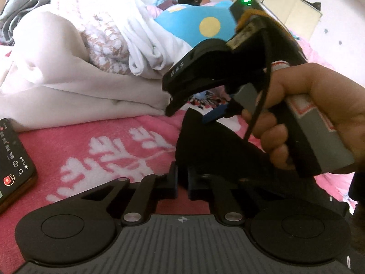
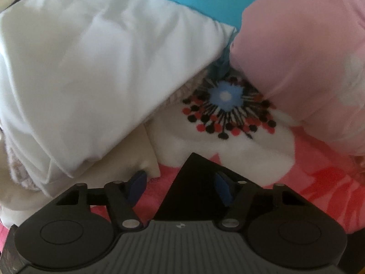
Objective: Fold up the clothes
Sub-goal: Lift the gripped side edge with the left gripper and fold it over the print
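The left gripper (image 1: 181, 183) has its fingers pressed nearly together on a black cloth (image 1: 219, 150) just ahead of it, while the right gripper (image 2: 180, 188) stands spread with that cloth's corner between its pads. Beyond both, up-left, white and cream clothes (image 1: 75, 77) sit stacked and folded on the pink blanket (image 1: 95, 141); the black piece looks unfinished.

My left wrist view sits low over the pink blanket (image 1: 91, 141), facing the right gripper (image 1: 205, 114); my right view looks closely down. Both share the white clothes pile (image 2: 91, 68).
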